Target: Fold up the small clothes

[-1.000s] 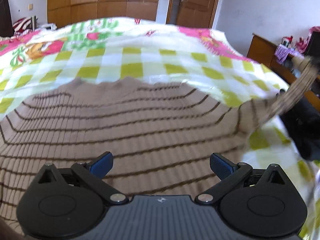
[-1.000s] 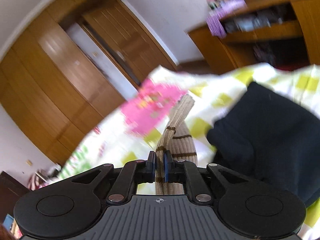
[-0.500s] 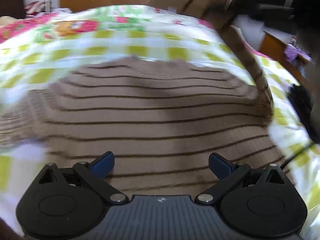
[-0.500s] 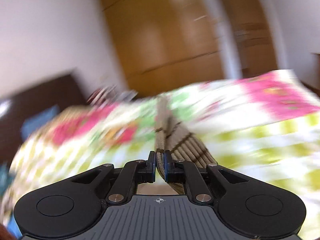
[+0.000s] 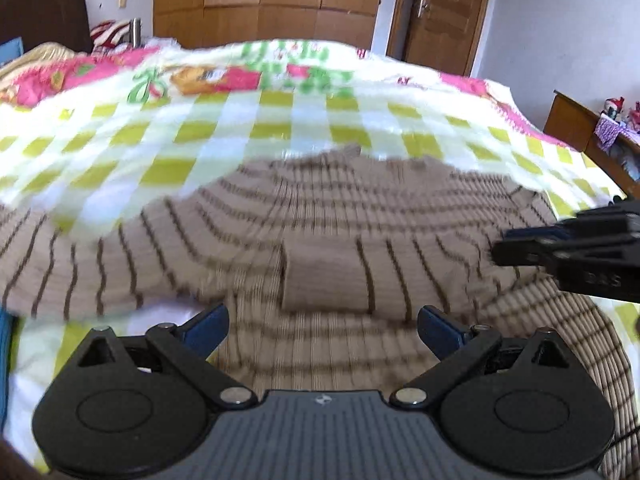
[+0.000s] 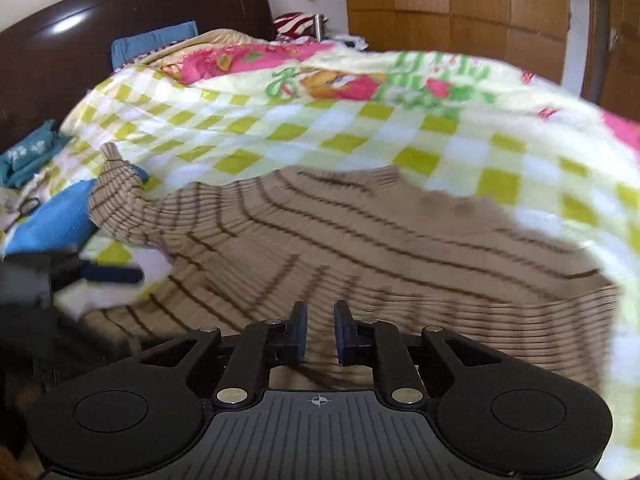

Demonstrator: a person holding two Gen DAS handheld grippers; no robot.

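Sweater (image 5: 320, 240) flat on your quilt (image 5: 280, 128) | left gripper (image 5: 322, 326) spread wide | right gripper (image 6: 320, 332) slightly parted, seemingly empty

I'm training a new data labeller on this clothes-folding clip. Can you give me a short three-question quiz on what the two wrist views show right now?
1. True or false: the right tongs are clamped on the sweater's sleeve.
2. Multiple choice: the striped sweater lies on A) a wooden floor, B) a checked bedspread, C) a desk.
3. Fill in: the folded-over sleeve's cuff rests on the sweater's ____.

Key
1. False: the jaws stand slightly apart with nothing between them.
2. B.
3. Body, just ahead of the wide-open left tongs.
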